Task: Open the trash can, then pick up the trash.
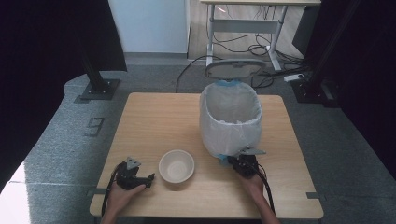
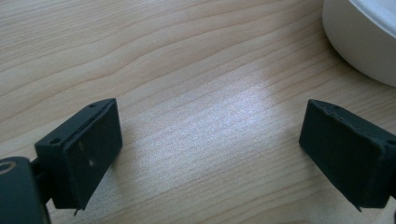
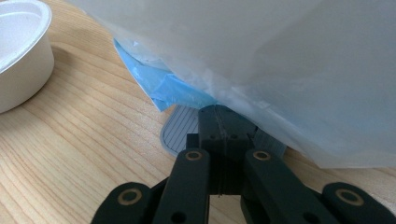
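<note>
- Two grippers are at the near edge of the table (image 1: 154, 112), and the work looks barely begun: the white paper bowl (image 1: 176, 165) stands upright and seems empty, untouched by either one.
- Left gripper (image 1: 150, 178) lies low on the table just left of the bowl, jaws spread wide with only bare wood between them; the bowl's wall shows at the top right corner of the left gripper view.
- Right gripper (image 3: 219, 122) has its jaws fully together, with the tips pressed down on the grey ribbed pedal (image 3: 180, 128) at the foot of the bin (image 1: 230, 119).
- Judging by that, the bin's lid (image 1: 235, 69) is already up at the far side, so the bin lined with a white bag (image 3: 261, 60) over a blue one (image 3: 175, 88) stands open.
- Left to do, as I read it: grasp the bowl, carry it right and drop it in.
- Bowl has no long axis; its mouth faces straight up. The bin's long axis is upright, mouth upward.
</note>
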Tool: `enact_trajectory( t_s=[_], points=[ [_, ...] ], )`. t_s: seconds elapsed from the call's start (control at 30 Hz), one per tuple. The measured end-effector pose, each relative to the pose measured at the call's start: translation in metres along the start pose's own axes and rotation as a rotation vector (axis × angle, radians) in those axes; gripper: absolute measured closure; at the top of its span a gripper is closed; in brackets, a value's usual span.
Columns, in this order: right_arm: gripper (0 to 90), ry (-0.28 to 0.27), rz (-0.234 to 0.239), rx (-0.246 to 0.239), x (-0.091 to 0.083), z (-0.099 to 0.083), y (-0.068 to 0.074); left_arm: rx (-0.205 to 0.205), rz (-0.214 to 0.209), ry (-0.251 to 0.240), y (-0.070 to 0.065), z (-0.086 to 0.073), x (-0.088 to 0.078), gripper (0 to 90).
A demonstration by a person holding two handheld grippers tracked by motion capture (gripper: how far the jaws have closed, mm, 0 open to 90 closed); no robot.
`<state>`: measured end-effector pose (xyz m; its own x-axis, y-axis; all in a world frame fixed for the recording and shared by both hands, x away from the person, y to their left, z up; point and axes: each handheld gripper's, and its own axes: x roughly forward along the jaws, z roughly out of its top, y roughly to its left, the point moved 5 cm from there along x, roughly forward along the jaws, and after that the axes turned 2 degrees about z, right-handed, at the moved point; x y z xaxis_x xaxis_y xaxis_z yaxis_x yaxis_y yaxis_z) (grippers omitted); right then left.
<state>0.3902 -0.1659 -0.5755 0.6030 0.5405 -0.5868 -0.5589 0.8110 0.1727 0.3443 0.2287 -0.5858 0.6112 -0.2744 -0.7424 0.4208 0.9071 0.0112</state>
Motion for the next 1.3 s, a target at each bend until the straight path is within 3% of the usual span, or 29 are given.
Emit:
enact_trajectory(
  t_s=[0.23, 0.37, 0.7, 0.97, 1.3],
  points=[
    [89.5, -0.001, 0.003, 0.001, 0.0, 0.0, 0.0, -0.009, 0.009, 0.0, 0.0, 0.001, -0.001, 9.1],
    [89.5, 0.0, 0.005, 0.003, 0.0, 0.0, -0.001, -0.005, 0.046, -0.008, 0.0, 0.003, -0.005, 14.5],
    [89.5, -0.001, 0.004, 0.003, 0.0, 0.0, 0.0, -0.071, 0.041, -0.116, 0.003, 0.016, -0.026, 17.0],
    [89.5, -0.002, 0.004, 0.005, 0.0, 0.0, 0.0, -0.112, 0.012, -0.184, 0.001, 0.026, -0.04, 18.4],
    [89.5, -0.004, 0.008, 0.008, 0.0, 0.0, -0.001, -0.114, -0.031, -0.201, -0.009, 0.034, -0.044, 20.6]
  ],
)
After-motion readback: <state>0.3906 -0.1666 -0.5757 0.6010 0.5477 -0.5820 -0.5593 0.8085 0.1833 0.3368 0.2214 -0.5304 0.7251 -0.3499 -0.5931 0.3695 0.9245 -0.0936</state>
